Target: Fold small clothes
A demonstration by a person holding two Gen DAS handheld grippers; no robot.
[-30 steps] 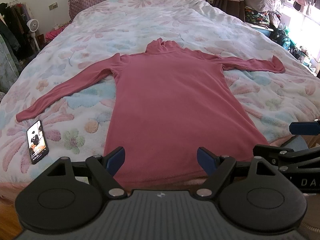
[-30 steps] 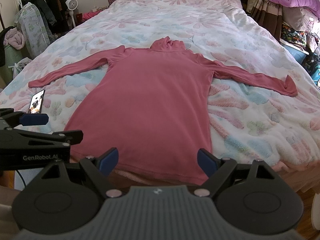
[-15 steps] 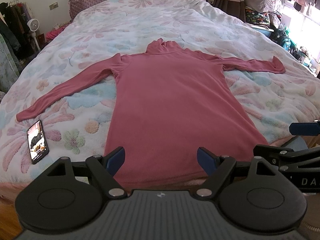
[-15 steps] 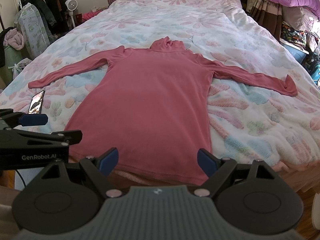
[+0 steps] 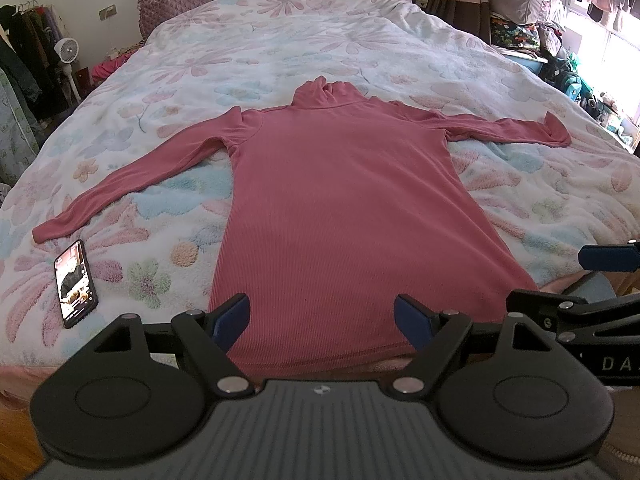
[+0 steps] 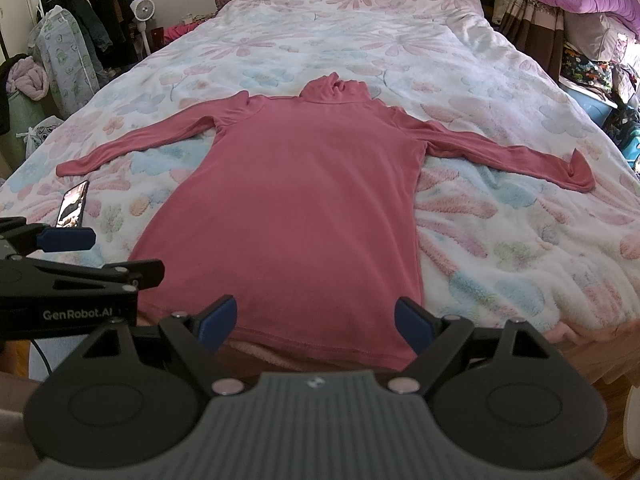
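A pink long-sleeved turtleneck (image 5: 344,208) (image 6: 304,208) lies flat on the bed, collar far, hem at the near edge, both sleeves spread out to the sides. My left gripper (image 5: 322,318) hovers open just before the hem, nothing between its blue pads. My right gripper (image 6: 316,320) is likewise open over the hem, empty. Each gripper shows at the side of the other's view: the right one (image 5: 600,280) and the left one (image 6: 68,256).
A phone (image 5: 75,283) (image 6: 74,203) with its screen lit lies on the floral bedspread (image 5: 400,40) below the left cuff. A clothes rack and fan (image 6: 142,12) stand left of the bed. Piled bedding and bags (image 5: 520,0) crowd the right side.
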